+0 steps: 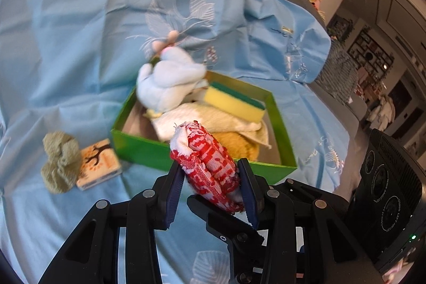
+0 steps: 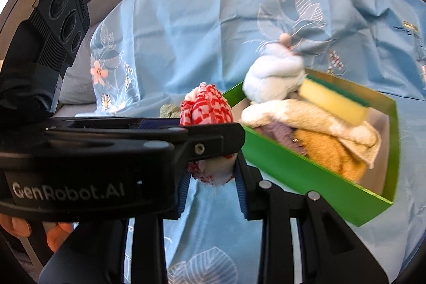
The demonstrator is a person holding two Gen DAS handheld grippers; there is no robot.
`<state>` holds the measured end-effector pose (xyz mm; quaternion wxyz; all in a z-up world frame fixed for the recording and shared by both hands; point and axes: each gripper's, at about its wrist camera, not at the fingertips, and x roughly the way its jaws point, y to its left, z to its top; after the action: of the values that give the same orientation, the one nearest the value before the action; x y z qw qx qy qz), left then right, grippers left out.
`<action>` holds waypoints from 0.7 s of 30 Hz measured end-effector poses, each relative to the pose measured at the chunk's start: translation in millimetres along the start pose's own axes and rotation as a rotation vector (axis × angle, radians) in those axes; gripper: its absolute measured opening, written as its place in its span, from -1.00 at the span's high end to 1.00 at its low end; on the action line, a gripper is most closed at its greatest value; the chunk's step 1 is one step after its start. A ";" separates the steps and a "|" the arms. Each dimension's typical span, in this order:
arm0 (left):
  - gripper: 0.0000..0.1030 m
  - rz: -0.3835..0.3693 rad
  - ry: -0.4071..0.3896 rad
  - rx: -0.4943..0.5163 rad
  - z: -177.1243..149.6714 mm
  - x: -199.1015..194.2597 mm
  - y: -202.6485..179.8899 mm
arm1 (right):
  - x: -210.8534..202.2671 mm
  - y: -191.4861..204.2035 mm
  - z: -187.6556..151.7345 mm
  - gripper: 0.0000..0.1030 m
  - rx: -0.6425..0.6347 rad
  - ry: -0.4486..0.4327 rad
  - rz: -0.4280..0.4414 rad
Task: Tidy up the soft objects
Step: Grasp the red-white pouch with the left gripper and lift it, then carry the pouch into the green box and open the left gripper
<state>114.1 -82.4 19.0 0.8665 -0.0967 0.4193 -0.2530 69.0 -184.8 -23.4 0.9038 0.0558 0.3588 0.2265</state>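
Blue cloth lies bare beyond green box; both grippers' fingers pinch red sock.

Blurred by motion: blue plush toy above green box. Middle of red-and-white cloth roll hidden behind left tongs crossing right-wrist view. Lower box corner cut behind tongs in left-wrist view

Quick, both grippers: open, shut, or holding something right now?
Left gripper: shut on the red-and-white rolled cloth.
Right gripper: shut on the same cloth's other end.
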 end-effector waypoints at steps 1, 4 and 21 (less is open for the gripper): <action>0.19 -0.002 0.000 0.009 3.9 2.8 -5.7 | -2.4 -3.2 1.3 0.41 0.004 -0.006 -0.003; 0.19 -0.006 0.001 0.026 10.1 8.2 -17.7 | -11.0 -15.8 4.4 0.41 0.021 -0.029 -0.016; 0.19 -0.086 0.108 0.052 61.6 87.0 -66.2 | -16.1 -106.1 22.1 0.40 0.141 -0.039 -0.089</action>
<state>183.5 -186.8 24.0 0.8331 -0.0784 0.4544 -0.3055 112.8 -285.2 -25.1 0.9136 0.1078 0.3582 0.1591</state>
